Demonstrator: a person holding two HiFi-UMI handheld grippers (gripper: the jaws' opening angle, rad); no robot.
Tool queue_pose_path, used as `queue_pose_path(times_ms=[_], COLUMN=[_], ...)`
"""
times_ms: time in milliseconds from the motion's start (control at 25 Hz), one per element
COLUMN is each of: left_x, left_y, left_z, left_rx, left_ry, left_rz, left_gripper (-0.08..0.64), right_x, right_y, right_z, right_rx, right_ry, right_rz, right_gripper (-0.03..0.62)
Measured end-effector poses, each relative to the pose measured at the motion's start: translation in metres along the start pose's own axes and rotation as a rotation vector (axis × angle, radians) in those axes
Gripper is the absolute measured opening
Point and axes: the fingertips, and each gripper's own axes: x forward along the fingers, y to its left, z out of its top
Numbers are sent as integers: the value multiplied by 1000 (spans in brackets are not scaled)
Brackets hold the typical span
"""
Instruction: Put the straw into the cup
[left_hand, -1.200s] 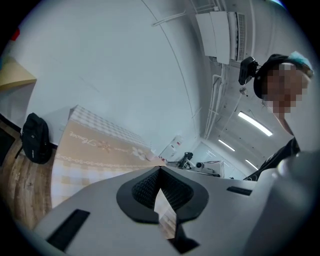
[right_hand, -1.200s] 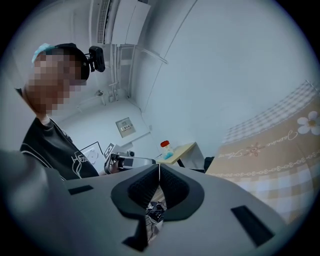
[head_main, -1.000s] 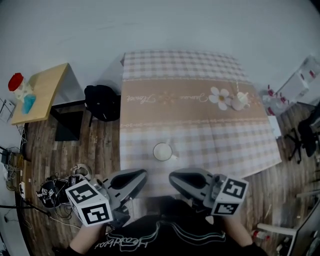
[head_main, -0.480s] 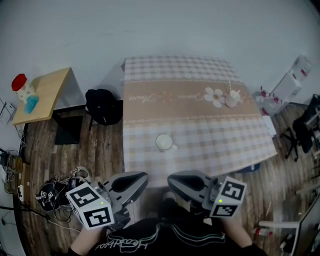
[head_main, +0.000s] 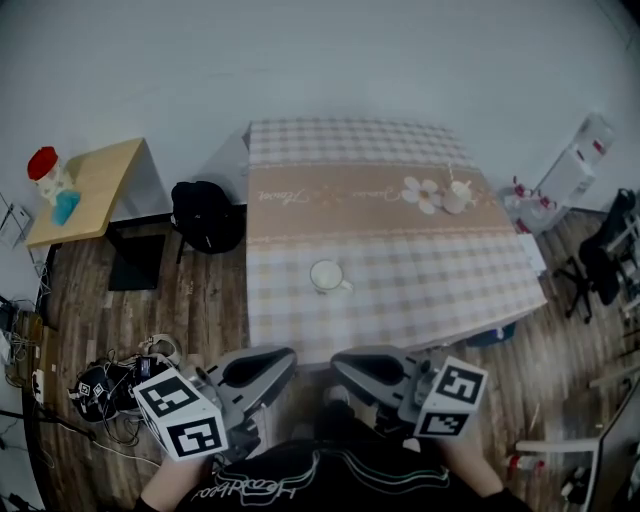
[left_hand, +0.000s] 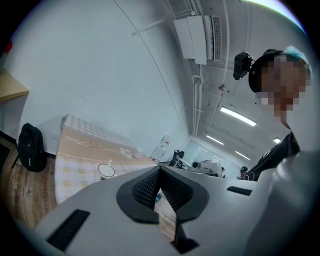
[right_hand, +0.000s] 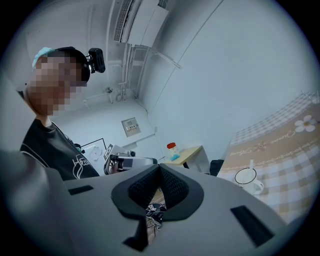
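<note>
Jaws closed, empty, on left gripper (left_hand: 160, 170) and right gripper (right_hand: 160, 166); straw (right_hand: 251, 164) looks light, crushable: pinch its shaft gently.

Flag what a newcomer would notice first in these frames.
The checked tablecloth fills the middle of the head view. A lone white cup stands near its front edge, and the right gripper view shows a pale straw standing in the cup. At the bottom, off the table, the left gripper and the right gripper point toward each other, jaws together with nothing in them.
</note>
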Motion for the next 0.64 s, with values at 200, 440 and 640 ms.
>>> queue_pose_path(times_ms=[200,440,640], left_x=[-6,-6,-6], left_y=[-8,-11,-11], left_z=[-7,-9,-11], left_rx=[8,18,18], left_ry=[-2,0,-1], left_rz=[-10,-17,-18], left_gripper=[-3,-3,-3], right_x=[-5,-8,-9], right_y=[10,12,11], right_z=[-4,-3,-3], right_rx=[-10,-13,-13], right_ry=[-11,-27,-34], right_rz=[-13,-25,-27], right_gripper=[14,14,14])
